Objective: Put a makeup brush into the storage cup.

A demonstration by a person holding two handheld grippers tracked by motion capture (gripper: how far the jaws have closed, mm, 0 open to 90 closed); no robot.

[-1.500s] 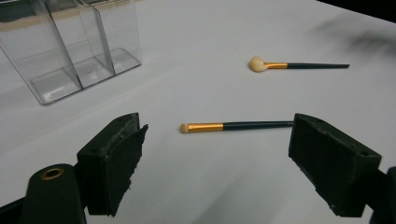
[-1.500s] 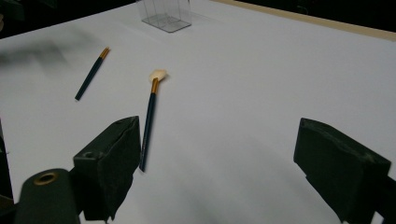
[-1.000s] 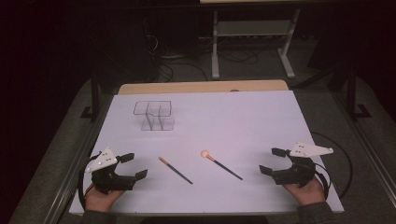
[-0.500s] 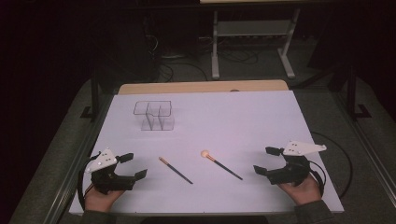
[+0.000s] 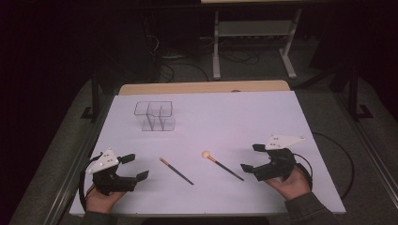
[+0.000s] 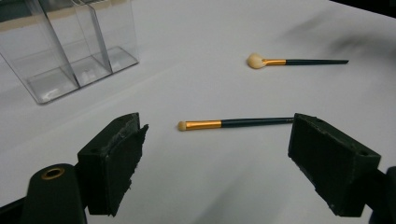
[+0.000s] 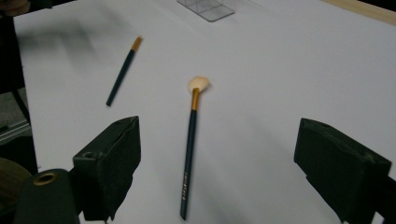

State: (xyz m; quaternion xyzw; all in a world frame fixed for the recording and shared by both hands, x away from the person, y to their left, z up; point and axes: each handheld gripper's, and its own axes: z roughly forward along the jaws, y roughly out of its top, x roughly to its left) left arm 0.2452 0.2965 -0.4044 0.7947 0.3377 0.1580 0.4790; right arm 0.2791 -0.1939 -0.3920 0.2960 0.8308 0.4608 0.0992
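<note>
The right tongs (image 5: 256,158) hang spread just off the tail of the fluffy-tipped makeup brush (image 5: 222,165) on the white bench (image 5: 244,117), apparently lining up a pickup; the left tongs (image 5: 135,167), also spread and empty, face the small-tipped brush (image 5: 176,170). Next, I judge, the right tongs must straddle that handle and pinch, probably bound for the clear divided organizer (image 5: 156,116) farther back. Gold lettering on the handle (image 7: 185,182) is unreadable.

The brushes (image 7: 189,144) have shiny gold metal bands and soft tips; the box (image 6: 70,51) looks like clear, glossy plastic.
</note>
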